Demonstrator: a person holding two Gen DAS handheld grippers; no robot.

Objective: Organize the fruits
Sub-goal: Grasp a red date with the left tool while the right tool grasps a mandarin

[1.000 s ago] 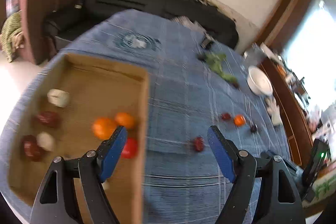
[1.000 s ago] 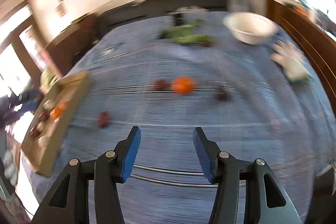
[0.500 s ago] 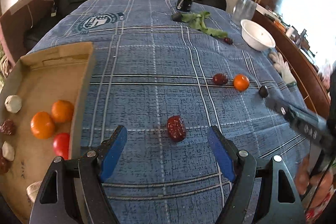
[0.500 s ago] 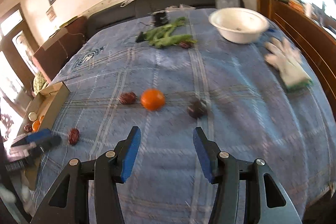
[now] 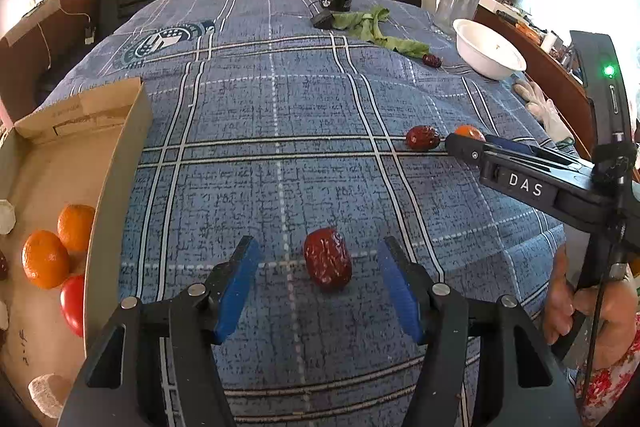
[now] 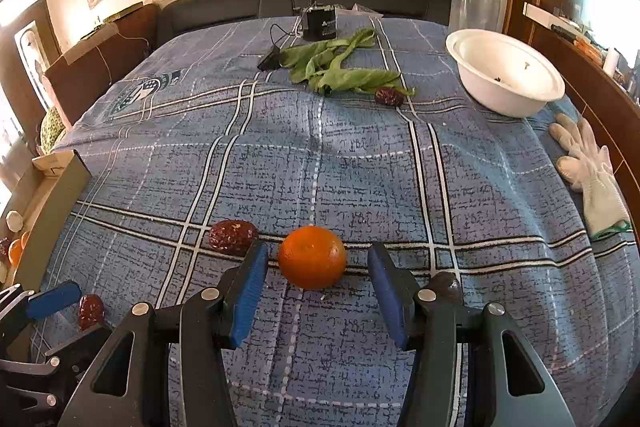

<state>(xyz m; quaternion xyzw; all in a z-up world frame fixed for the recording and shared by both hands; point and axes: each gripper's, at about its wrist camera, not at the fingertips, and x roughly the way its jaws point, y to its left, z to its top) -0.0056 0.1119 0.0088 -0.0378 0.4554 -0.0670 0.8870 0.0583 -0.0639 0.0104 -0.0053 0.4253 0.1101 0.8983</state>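
A blue plaid cloth [image 5: 280, 115] covers the table, and both grippers are down low over it. The left gripper [image 5: 320, 285] is spread wide, a red date [image 5: 327, 258] lying right between its blue fingers, touching neither. Off to its left sits the cardboard box [image 5: 120, 163] with fruit inside. The right gripper [image 6: 316, 289] is wide open too, an orange [image 6: 312, 257] between its fingertips, another date [image 6: 233, 237] just left of it.

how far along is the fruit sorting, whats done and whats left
Done: two oranges and a tomato lie in the cardboard box. In hand: nothing gripped; the open left gripper frames a red date, the open right gripper an orange. Left: those, plus two more dates.
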